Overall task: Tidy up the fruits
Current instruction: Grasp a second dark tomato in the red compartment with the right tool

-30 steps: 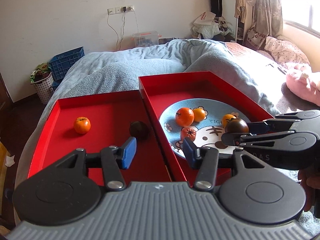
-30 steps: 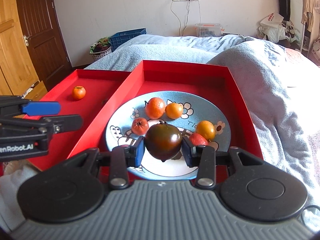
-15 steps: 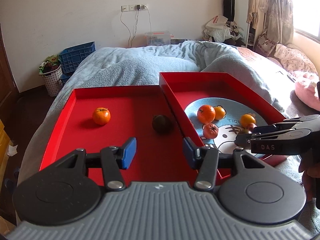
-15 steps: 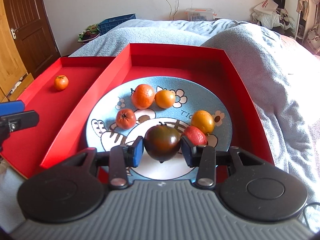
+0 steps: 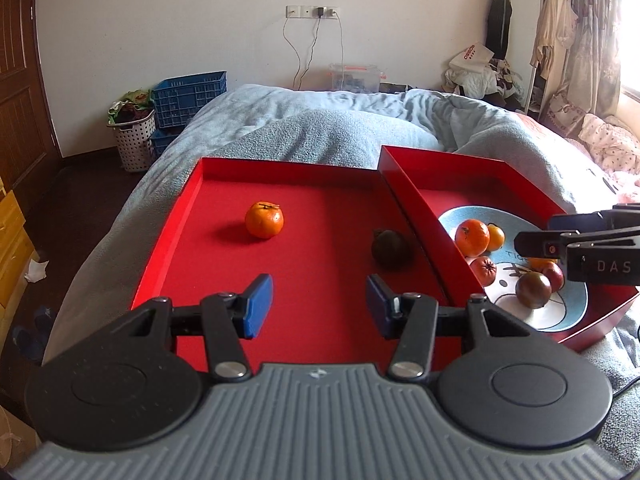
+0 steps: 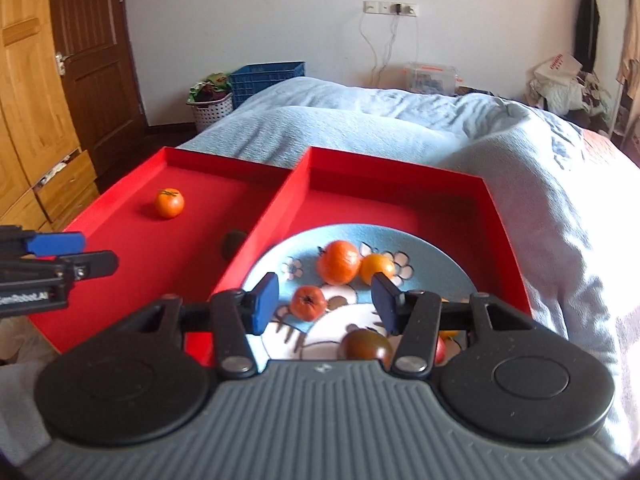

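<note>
If nudged by opening right gripper (image 6: 325,307), dark round tomato (image 6: 366,345) may roll off blue plate (image 6: 440,264); left gripper (image 5: 319,306) agape, empty.

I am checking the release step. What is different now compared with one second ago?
The right gripper let go of the dark tomato, which now lies on the plate; its jaws are opening and it has drawn back. The left gripper swung over the left tray. Other fruits stayed put.

Left gripper (image 5: 319,306) fingers parted, right gripper (image 6: 325,301) opening, empty
</note>
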`<state>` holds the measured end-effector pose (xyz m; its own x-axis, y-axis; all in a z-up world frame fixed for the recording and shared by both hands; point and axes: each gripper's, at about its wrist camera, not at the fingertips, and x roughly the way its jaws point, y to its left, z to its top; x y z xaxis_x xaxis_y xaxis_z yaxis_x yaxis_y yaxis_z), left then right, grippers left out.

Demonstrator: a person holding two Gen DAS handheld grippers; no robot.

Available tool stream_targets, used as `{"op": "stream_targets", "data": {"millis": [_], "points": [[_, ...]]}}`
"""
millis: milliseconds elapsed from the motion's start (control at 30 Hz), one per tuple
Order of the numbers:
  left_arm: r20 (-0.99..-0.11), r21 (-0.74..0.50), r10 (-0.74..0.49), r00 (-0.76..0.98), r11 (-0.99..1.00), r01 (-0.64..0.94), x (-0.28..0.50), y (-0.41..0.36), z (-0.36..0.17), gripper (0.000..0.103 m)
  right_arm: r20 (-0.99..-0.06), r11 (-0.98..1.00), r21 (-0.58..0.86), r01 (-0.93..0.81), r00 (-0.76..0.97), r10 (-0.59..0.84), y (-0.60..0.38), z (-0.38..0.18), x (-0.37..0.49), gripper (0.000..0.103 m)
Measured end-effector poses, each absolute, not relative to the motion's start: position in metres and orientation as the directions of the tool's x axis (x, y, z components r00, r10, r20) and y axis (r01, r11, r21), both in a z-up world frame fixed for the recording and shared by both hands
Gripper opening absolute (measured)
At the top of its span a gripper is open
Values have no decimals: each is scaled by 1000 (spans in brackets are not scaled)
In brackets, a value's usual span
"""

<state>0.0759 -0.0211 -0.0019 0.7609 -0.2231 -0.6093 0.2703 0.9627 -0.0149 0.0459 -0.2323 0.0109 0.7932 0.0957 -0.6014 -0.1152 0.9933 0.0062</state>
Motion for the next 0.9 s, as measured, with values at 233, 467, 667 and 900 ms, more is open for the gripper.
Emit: {"op": "stream_targets", "data": {"millis": [233, 467, 667, 900], "points": [[-618, -42, -221, 754, 968, 248, 85, -4, -12, 58, -655, 922, -132, -363, 730, 194, -167, 25, 102, 53], [-626, -69, -241, 741, 964, 256, 94, 6, -21, 58, -782, 868, -178, -463, 602, 161, -141, -13, 153, 52], [-643, -93, -253, 723, 963, 255, 104, 10, -33, 58, -810, 820, -271, -504, 579, 88, -131, -31, 166, 52], [-646, -100, -257, 719, 962, 255, 109, 12, -38, 58, -793, 674, -447, -588, 609, 5, -124, -44, 162, 46]]}}
